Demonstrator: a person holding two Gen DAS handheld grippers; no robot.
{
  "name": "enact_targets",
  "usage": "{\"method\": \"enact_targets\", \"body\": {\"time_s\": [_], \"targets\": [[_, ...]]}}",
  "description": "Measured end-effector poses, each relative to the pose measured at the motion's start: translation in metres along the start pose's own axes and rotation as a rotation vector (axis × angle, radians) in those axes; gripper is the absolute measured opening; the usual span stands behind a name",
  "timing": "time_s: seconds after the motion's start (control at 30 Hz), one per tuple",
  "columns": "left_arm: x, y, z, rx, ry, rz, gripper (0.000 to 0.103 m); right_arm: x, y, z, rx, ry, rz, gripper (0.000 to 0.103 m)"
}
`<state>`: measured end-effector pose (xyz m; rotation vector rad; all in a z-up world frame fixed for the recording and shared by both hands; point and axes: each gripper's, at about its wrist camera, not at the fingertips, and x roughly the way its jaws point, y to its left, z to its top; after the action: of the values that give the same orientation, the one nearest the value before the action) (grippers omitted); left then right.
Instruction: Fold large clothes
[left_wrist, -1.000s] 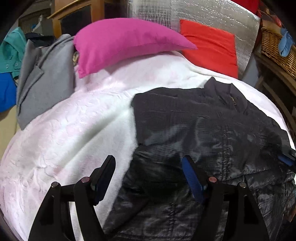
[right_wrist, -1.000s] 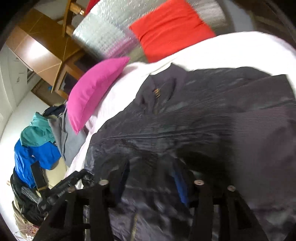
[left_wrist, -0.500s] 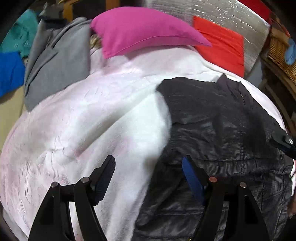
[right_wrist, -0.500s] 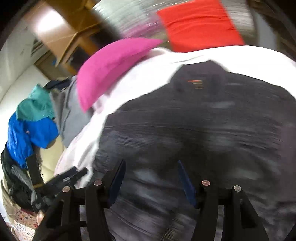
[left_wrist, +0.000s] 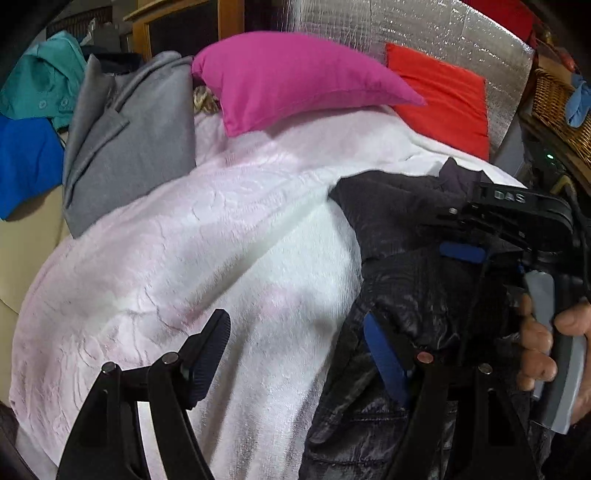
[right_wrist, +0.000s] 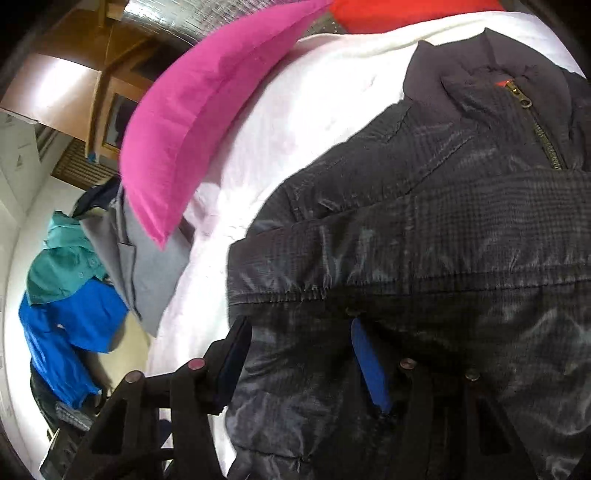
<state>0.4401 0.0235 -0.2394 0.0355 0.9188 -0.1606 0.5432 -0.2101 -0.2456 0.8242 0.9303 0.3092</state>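
We see dark quilted zip jacket (right_wrist: 424, 229) on bed's white fleece blanket (left_wrist: 229, 240) | left tongs (left_wrist: 295, 350) agape, empty | right tongs (right_wrist: 299, 354) agape above jacket

Left of my claw (left_wrist: 295, 354) the blanket (left_wrist: 207, 258) lies bare; the jacket (left_wrist: 406, 295) and pink pillow (left_wrist: 291, 77) block elsewhere

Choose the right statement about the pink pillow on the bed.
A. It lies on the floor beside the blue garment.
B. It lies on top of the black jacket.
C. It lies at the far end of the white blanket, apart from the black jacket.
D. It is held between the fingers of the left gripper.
C: the pink pillow rests at the far end of the white blanket, and bare blanket separates it from the black jacket.
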Motion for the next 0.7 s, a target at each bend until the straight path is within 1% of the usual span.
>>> {"method": "enact_targets", "body": {"time_s": [0.1, 0.17, 0.3, 0.43, 0.57, 0.63, 0.7], "targets": [[-0.008, 0.001, 0.001, -0.011, -0.030, -0.002, 0.075, -0.030, -0.002, -0.005, -0.016, -0.049, 0.030, 0.061], [-0.014, 0.000, 0.001, -0.010, -0.053, 0.001, 0.075, -0.057, -0.003, -0.010, -0.043, -0.092, 0.022, 0.061], [-0.028, -0.003, 0.001, 0.002, -0.110, 0.017, 0.075, -0.101, -0.010, -0.018, -0.090, -0.161, -0.043, 0.061], [-0.042, -0.009, 0.001, 0.018, -0.172, 0.000, 0.075, -0.149, -0.035, -0.027, -0.098, -0.238, -0.142, 0.061], [-0.051, -0.017, 0.000, 0.046, -0.210, -0.003, 0.075, -0.191, -0.077, -0.031, -0.031, -0.301, -0.198, 0.061], [-0.051, -0.019, 0.000, 0.054, -0.217, -0.003, 0.075, -0.202, -0.094, -0.032, -0.006, -0.321, -0.230, 0.061], [-0.051, -0.020, 0.001, 0.055, -0.218, -0.004, 0.075, -0.204, -0.109, -0.032, 0.024, -0.326, -0.255, 0.061]]}}
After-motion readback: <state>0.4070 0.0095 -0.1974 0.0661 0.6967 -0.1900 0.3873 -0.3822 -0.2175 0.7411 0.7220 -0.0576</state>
